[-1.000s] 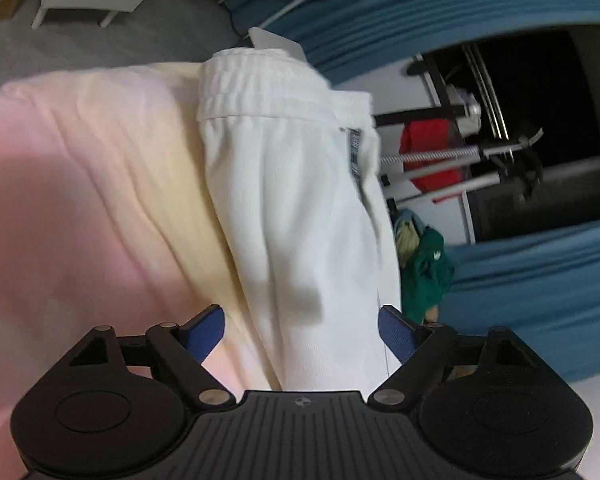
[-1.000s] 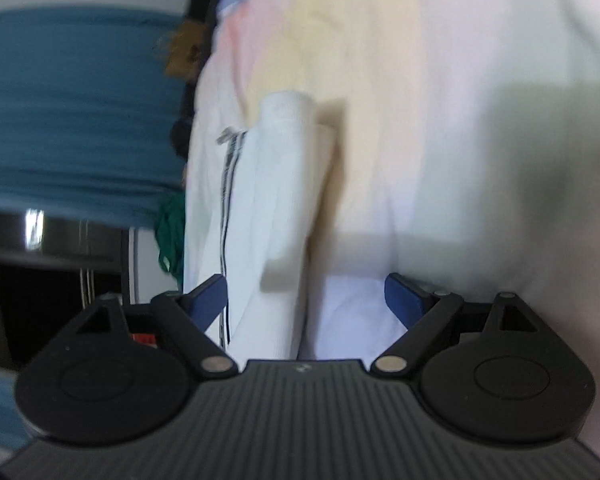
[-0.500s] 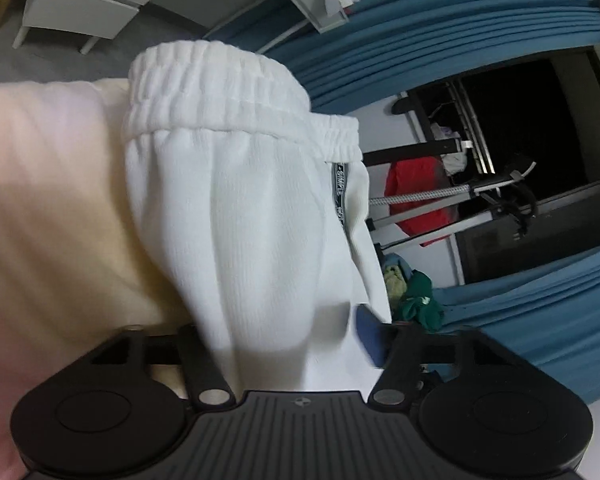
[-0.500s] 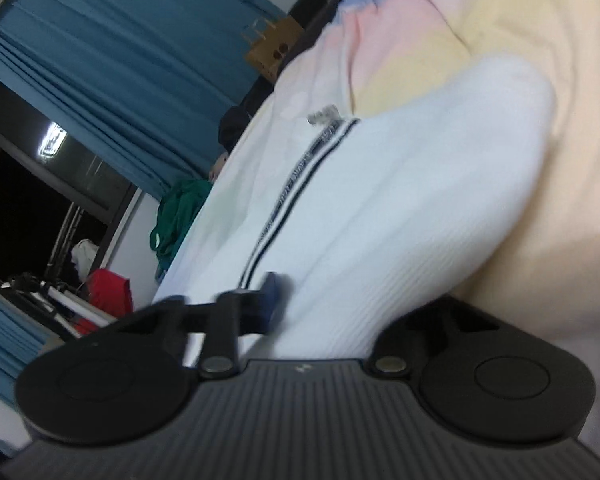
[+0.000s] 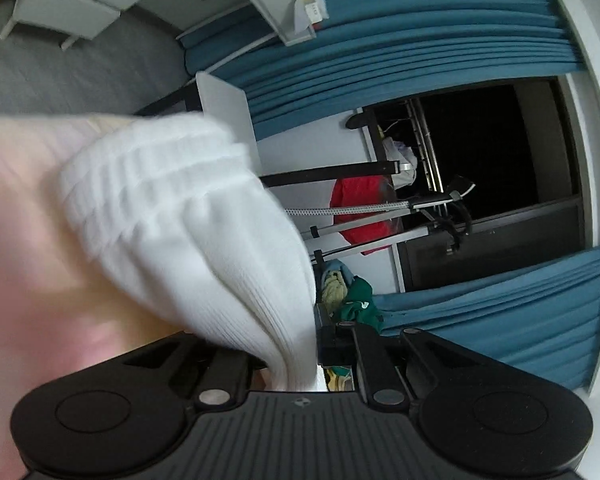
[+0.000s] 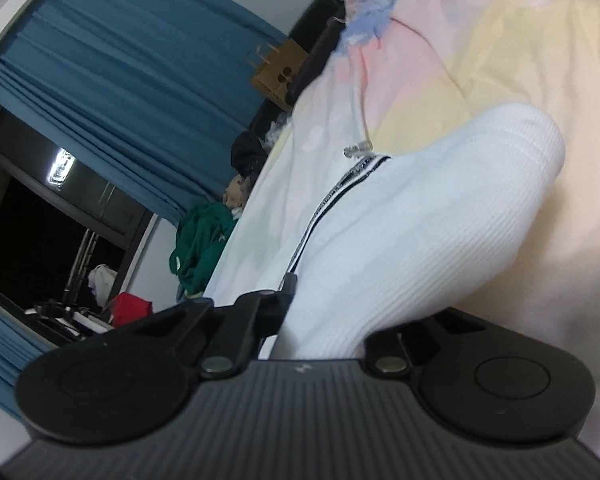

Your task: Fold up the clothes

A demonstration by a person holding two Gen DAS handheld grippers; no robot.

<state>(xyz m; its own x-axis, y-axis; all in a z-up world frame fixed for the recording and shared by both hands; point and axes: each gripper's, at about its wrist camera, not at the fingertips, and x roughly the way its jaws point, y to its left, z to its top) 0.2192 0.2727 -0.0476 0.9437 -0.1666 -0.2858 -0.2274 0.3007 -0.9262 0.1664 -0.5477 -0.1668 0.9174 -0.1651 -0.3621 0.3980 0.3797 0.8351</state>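
Both grippers have a bite on the same pair of white ribbed sweatpants [image 5: 204, 240], which are lifted off the pastel bedspread [image 5: 28, 248] underneath. The left gripper [image 5: 296, 360] is pressed together on a bunch of fabric just below the elastic waistband [image 5: 152, 164], so the waistband end fans out straight ahead of its fingers, a bit blurred. The right gripper [image 6: 324, 320] is pinching a fat fold of the pants too, with the cloth bulging up and away from it to a rounded end over the yellow and pink patches of the bedspread. Only the right wrist view shows the black-and-white side stripe [image 6: 332, 200] running down the pants, plus a brown cardboard box [image 6: 280, 72] off past the edge of the bedding; can't tell what's in it. Only the left wrist view shows the gray floor [image 5: 60, 72], a white cabinet [image 5: 72, 4] and the metal clothes rack [image 5: 380, 208] with a red garment [image 5: 364, 208] draped on it. Both views catch the blue curtains [image 5: 420, 40] and a green garment [image 5: 358, 300] heaped in a pile of clothes beside the bed.
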